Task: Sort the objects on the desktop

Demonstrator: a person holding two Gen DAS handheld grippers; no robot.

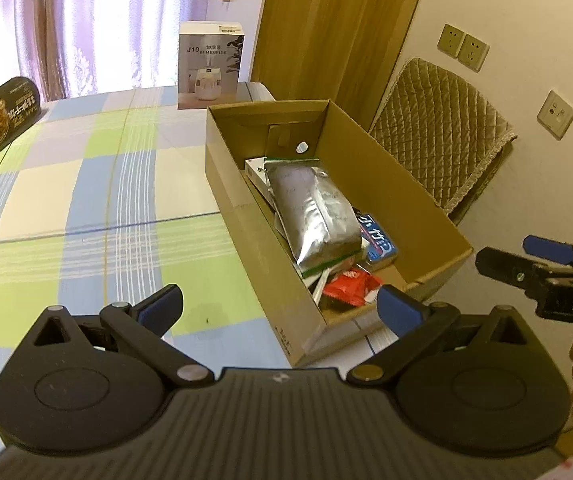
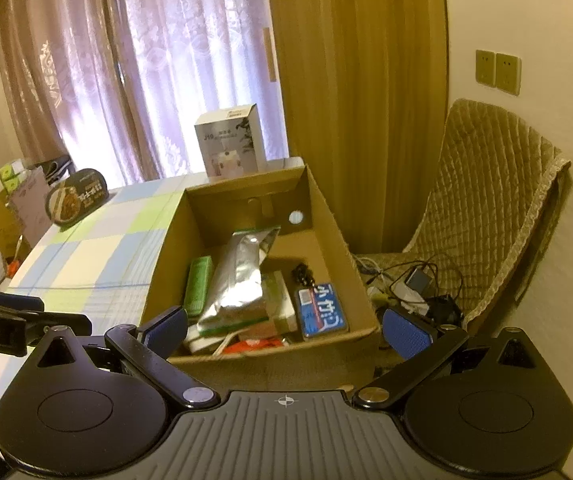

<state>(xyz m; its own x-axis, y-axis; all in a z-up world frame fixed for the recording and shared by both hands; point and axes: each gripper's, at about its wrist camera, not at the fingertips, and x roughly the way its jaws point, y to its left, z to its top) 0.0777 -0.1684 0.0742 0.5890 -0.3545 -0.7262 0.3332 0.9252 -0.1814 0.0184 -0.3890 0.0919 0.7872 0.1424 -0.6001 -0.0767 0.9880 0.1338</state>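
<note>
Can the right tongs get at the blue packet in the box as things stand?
Probably yes. The right tongs are open and empty above the near end of the cardboard box, which has no lid, and the blue packet lies on top, uncovered, beside the silver pouch.

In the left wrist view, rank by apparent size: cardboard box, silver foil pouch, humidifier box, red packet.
1. cardboard box
2. silver foil pouch
3. humidifier box
4. red packet

The pouch and the humidifier box look close in size, and the humidifier box stands farther from the camera, so their order is unsure.
</note>
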